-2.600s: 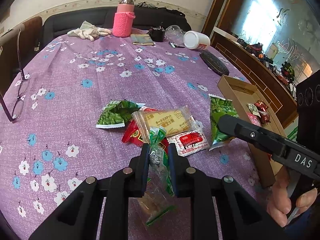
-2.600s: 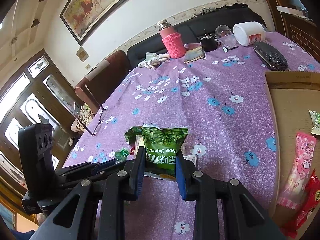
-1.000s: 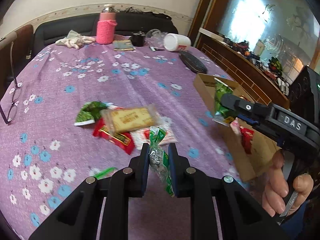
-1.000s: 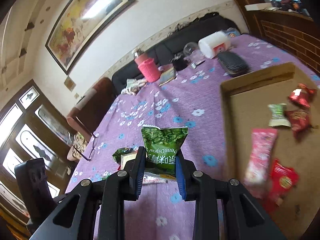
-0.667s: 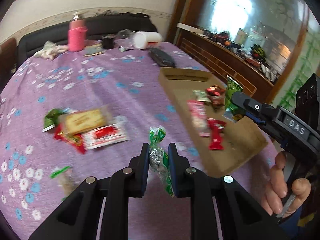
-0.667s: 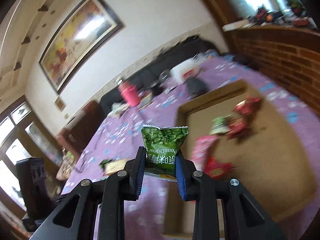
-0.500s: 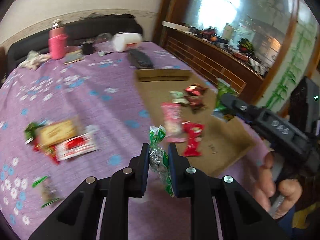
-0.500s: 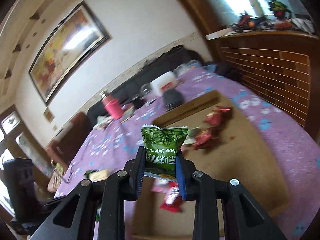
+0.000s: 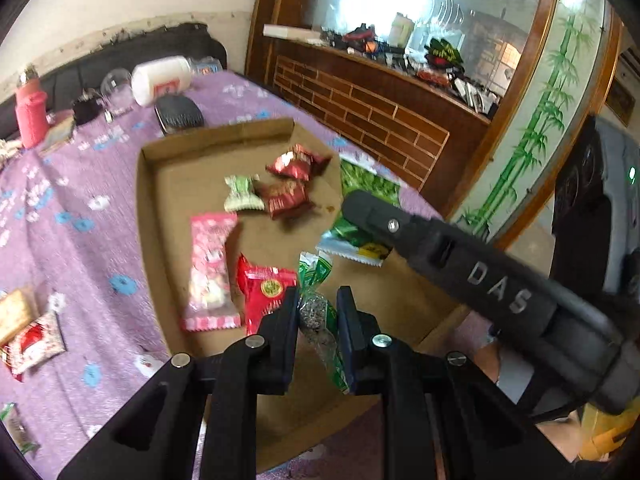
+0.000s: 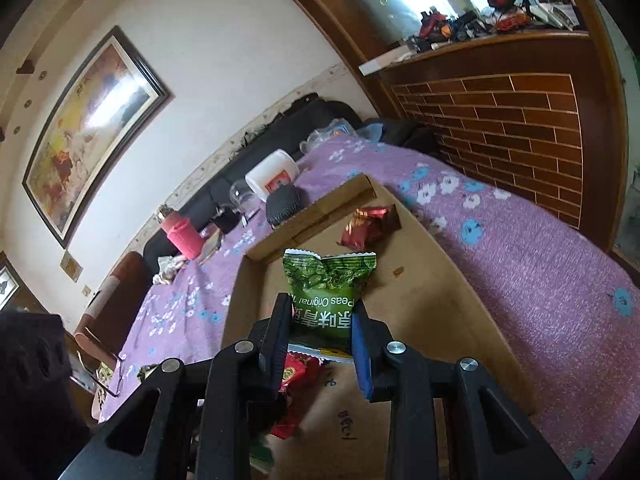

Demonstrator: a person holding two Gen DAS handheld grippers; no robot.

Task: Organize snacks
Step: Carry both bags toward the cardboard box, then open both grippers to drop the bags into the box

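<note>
The green pea packet [image 10: 326, 300] is a light, puffy foil pouch, soft and a little slippery, so it is probably best taken by its flat body or crimped seam, as it is now: the right gripper [image 10: 320, 336] is clamped on its lower half, the crimped top standing free ahead of the fingers. It hangs above the cardboard tray [image 10: 452, 312], over the middle of the floor, not touching it. The left gripper [image 9: 318, 316] pinches a thin green-and-clear wrapped snack [image 9: 316, 304] the same way, edge-on between the jaws, above the tray's near part. Inside lie red packets [image 9: 286, 184], a small pale green one [image 9: 241, 193], a pink wrapper [image 9: 210, 272] and a red sachet [image 9: 264, 288]. More snacks [image 9: 32, 336] wait on the purple cloth [image 9: 80, 208]
</note>
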